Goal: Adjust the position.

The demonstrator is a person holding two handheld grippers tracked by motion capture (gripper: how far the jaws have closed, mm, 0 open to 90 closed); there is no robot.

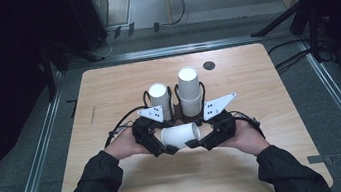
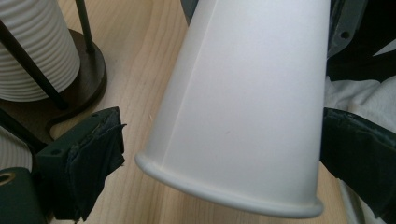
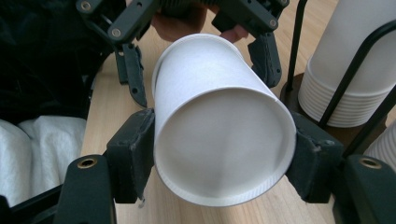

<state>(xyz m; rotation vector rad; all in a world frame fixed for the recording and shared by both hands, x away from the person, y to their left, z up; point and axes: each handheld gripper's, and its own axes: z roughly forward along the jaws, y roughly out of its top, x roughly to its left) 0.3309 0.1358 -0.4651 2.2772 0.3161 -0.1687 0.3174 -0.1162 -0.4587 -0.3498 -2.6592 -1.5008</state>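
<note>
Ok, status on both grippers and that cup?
Right gripper clamped on the paper cup's base end. Left gripper open, fingers off its rim. Cup stacks close behind.

High view: we look down and forward from above the person's side, whole table in frame, floor beyond. Left gripper view: we sit very close on the paper cup, along its side wall. Right gripper view: equally close, facing the cup's base. Both gripper views share the cup and cup stacks.
</note>
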